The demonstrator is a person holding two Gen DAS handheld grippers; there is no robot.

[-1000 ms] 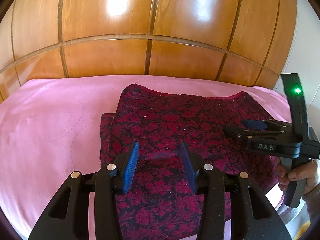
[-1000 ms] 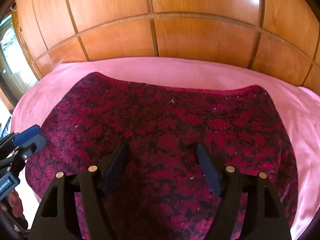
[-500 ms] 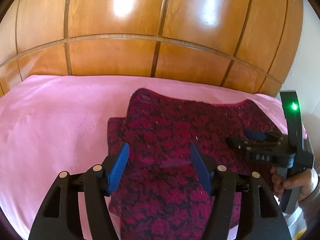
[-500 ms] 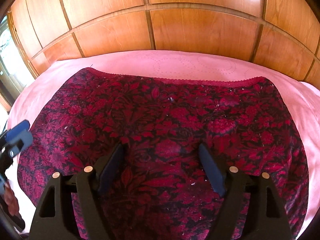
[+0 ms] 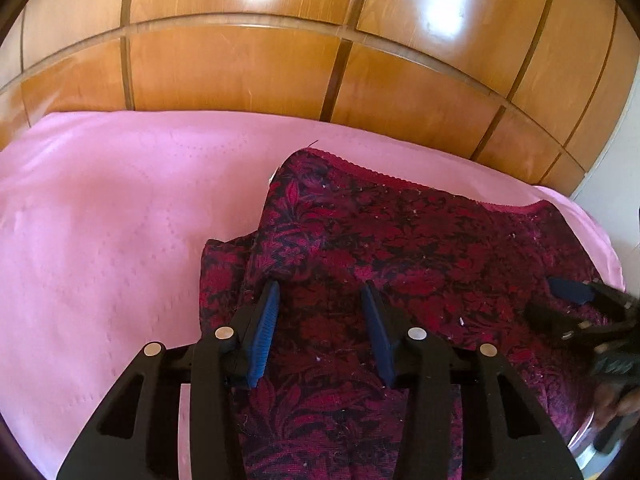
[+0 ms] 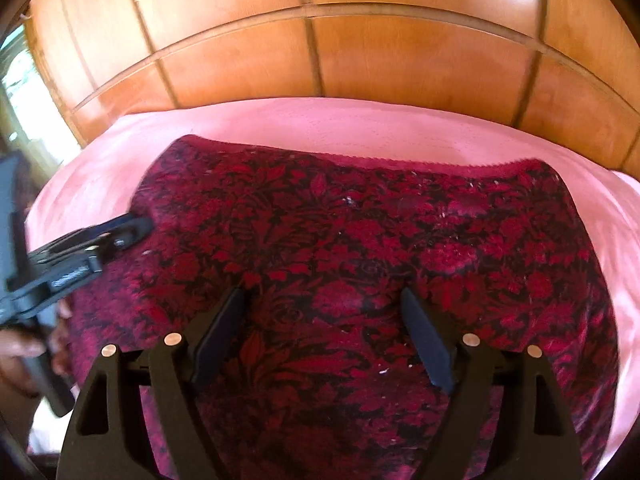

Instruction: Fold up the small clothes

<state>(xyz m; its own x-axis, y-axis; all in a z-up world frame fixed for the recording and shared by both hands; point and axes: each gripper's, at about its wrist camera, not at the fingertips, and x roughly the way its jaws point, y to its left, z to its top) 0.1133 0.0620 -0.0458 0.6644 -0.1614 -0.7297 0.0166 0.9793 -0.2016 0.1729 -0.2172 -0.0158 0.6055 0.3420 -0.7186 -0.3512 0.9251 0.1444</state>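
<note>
1. A pink bedspread (image 5: 104, 240) covers the surface, faintly quilted with stitched dotted lines.
2. A glossy wooden panelled wall (image 5: 248, 68) rises directly behind the bedspread.
3. A bright window (image 6: 16, 92) shows beside the bedspread's left end.

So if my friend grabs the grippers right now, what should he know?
Left gripper: jaws open, holding nothing, over the left part of the red flowered garment.
Right gripper: jaws open, holding nothing, over its middle.
The garment lies on the pink bed cover, in front of the wooden panels.
Done: its left side looks folded in, one layer over another.
Left: probably the remaining folds.
</note>
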